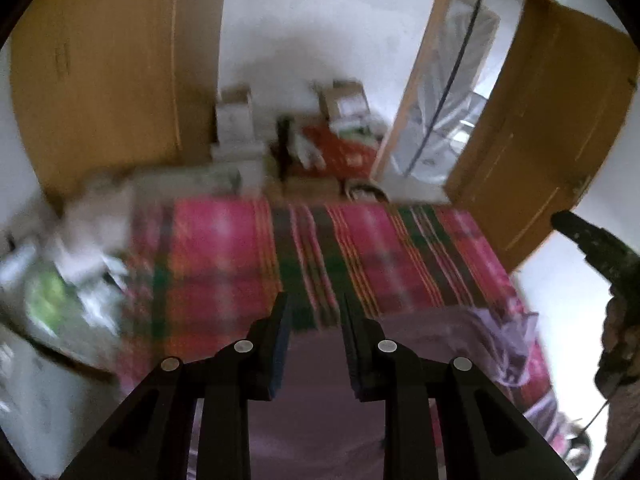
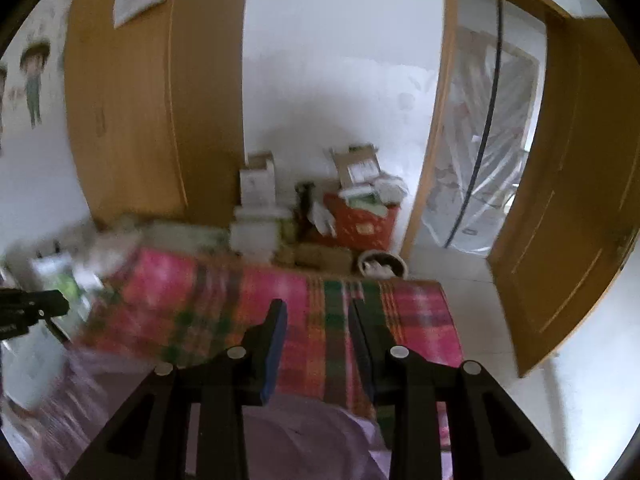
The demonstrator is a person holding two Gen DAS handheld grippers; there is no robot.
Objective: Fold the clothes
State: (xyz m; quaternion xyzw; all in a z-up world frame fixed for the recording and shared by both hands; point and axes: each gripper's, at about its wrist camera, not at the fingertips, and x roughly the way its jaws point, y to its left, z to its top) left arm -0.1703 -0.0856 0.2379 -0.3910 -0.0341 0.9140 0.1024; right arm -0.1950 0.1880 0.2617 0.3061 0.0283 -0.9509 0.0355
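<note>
A pale lilac garment point(image 1: 316, 380) lies on the near end of a bed covered in a pink, red and green plaid sheet point(image 1: 224, 248). My left gripper point(image 1: 314, 300) hangs open above the garment's far edge, nothing between its fingers. In the right wrist view the same lilac garment point(image 2: 312, 432) spreads under my right gripper point(image 2: 316, 308), which is also open and empty above the plaid sheet point(image 2: 412, 316). The right gripper's dark body point(image 1: 596, 248) shows at the left view's right edge. The left gripper's tip point(image 2: 32, 306) pokes in at the right view's left edge. Both views are motion-blurred.
White bags and packets point(image 1: 72, 264) pile on the bed's far left corner. Cardboard boxes and a red box point(image 2: 360, 220) stand against the white wall beyond the bed, beside a small basket point(image 2: 380, 266). A wooden wardrobe point(image 2: 152, 92) is at left, an open wooden door point(image 2: 568, 184) at right.
</note>
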